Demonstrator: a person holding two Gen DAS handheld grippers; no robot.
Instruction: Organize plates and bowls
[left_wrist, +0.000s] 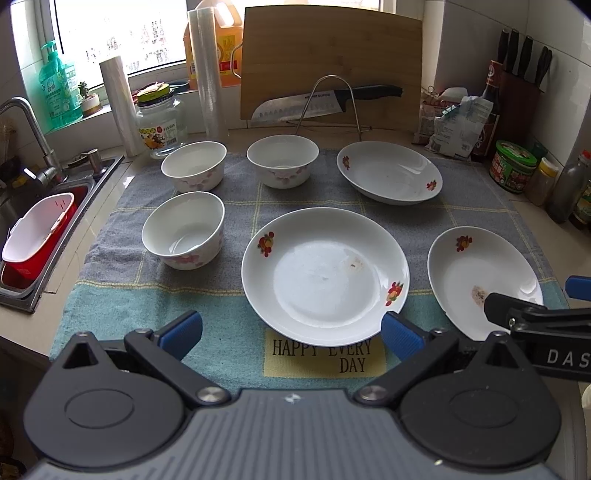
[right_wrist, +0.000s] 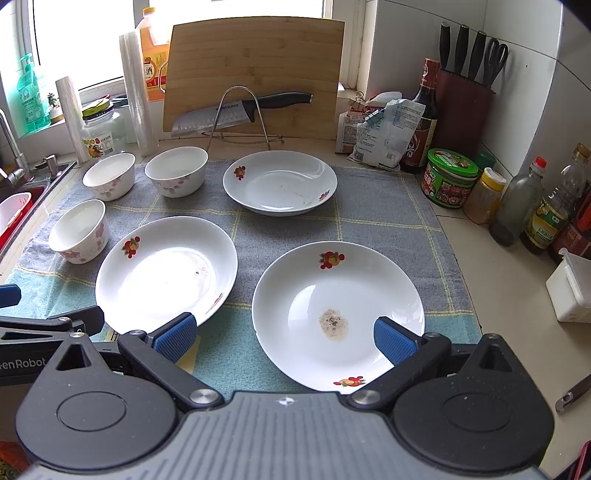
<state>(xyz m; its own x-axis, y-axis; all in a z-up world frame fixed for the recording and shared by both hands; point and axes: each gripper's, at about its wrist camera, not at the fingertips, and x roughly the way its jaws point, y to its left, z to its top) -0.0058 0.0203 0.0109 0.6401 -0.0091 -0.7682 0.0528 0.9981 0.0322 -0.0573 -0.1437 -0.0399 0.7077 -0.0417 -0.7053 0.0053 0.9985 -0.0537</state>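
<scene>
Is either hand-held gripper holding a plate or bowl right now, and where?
Nothing held. Left hand-held gripper and right hand-held gripper are both open, empty.

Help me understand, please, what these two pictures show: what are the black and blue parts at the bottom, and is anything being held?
No robot arm is here: a person holds a two-finger gripper in each hand, and each gripper carries a fisheye camera looking forward along its fingers. One picture comes from the left gripper, the other from the right gripper. The blue pads are the fingertips; both grippers are open and hold nothing.

On the towel lie three plates and three bowls, all apart: the near centre plate, the near right plate with a brownish stain, and the far plate; then the near bowl, the far left bowl and the far middle bowl. Behind stand a cutting board and a knife.
</scene>
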